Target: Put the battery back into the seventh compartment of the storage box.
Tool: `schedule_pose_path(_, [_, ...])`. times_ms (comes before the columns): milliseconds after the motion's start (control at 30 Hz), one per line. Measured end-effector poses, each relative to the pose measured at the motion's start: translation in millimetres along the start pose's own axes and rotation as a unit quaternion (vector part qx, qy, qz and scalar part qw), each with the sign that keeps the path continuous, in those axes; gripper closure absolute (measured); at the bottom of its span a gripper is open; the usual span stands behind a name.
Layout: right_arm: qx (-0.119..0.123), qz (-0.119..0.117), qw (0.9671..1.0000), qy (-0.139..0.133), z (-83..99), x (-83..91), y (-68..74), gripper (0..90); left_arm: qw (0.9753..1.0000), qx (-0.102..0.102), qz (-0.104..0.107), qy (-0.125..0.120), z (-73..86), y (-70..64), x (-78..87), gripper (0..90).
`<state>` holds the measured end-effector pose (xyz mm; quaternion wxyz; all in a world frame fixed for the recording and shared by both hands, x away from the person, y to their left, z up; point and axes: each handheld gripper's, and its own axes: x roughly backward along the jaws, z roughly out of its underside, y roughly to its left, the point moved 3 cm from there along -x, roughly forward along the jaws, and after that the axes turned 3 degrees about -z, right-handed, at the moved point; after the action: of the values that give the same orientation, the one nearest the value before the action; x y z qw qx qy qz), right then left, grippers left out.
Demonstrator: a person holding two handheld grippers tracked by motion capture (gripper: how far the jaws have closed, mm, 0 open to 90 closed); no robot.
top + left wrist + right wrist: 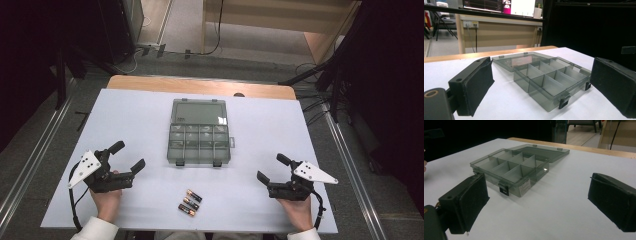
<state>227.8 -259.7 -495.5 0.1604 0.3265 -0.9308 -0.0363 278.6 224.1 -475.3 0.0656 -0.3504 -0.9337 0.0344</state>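
Three batteries (190, 202) close to the near edge of the white table (135, 115), side by side at a slant, roughly midway between the two hands; brand and size too small to make out. Left gripper (128, 156) near the near-left corner, held in a hand (106, 199) with a white sleeve, jaws spread wide and gripping nothing, grey plate on top. Right gripper (270, 168) near the near-right corner, likewise held in a hand (296, 210), jaws wide apart and empty. Smoky clear compartment box (200, 144) at the middle of the table, well apart from both grippers, lid (199, 113) swung flat open toward the far edge; dividers forming two rows of four cells, seemingly all empty; two dark latches on the near wall. Same box between the black pads in the left gripper view (549, 80) and in the right gripper view (511, 167), touched by neither.
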Motion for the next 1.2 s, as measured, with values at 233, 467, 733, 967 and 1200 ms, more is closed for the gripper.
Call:
schedule_pose_path(233, [0.002, -0.011, 0.9999, 0.001, -0.6, 0.4, 3.3, 4.0, 1.0000, 0.003, 0.002, -0.002, -0.3, -0.2, 0.8, 4.5])
schedule_pose_path(467, [0.005, -0.023, 0.9997, 0.005, -1.3, -1.2, 8.5, 3.8, 1.0000, 0.005, 0.002, -0.001, 0.0, 0.4, 0.8, 4.5])
schedule_pose_path(733, [0.009, -0.030, 0.9994, 0.015, -2.8, -3.9, 14.1, 3.7, 1.0000, 0.003, 0.002, 0.001, 0.5, 0.3, 0.4, 4.5])
schedule_pose_path(967, [0.015, -0.045, 0.9984, 0.030, -4.9, -11.9, 23.9, 3.3, 1.0000, 0.003, 0.000, 0.002, 0.6, 0.5, 0.5, 4.5])
schedule_pose_path(1200, [0.025, -0.052, 0.9975, 0.042, -6.3, -18.0, 33.4, 3.3, 1.0000, 0.005, 0.001, 0.003, 1.3, 1.0, 0.3, 4.5])
